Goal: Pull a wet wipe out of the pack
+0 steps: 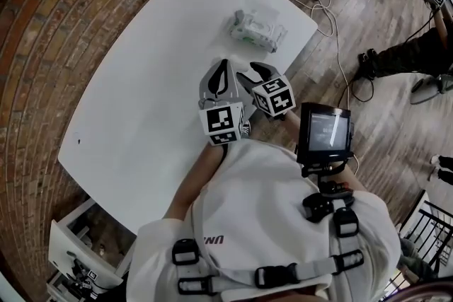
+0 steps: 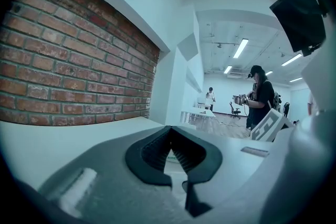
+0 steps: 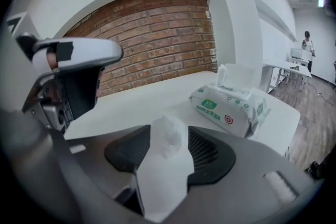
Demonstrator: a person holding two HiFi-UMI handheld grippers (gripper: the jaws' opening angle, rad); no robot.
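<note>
White, round-cornered tabletop (image 1: 134,88) lay under your hands, with a red brick wall (image 3: 152,34) running along one side of it. Closest to you, you held both grippers side by side above the near part of that surface. Your left gripper (image 2: 170,132) was clenched, its dark ribbed pads meeting at the tips with nothing caught between them. Your right gripper (image 3: 169,136), just beside it, stood released with its jaws wide apart. A crumpled white wet wipe (image 3: 164,165) lay loose in the gap between them, its bunched end rising above the pads and its flatter end draped back toward the camera.

Farther out, a soft white plastic pack (image 3: 231,107) with green labels lay flat on the table near its far edge, well apart from both grippers. Its clear lid flap (image 3: 232,76) stood upright. Beyond the table you had a wood-plank floor (image 1: 375,3) crossed by pale cables. Deep in the bright room stood more white tables and a person in dark clothes (image 2: 260,97).
</note>
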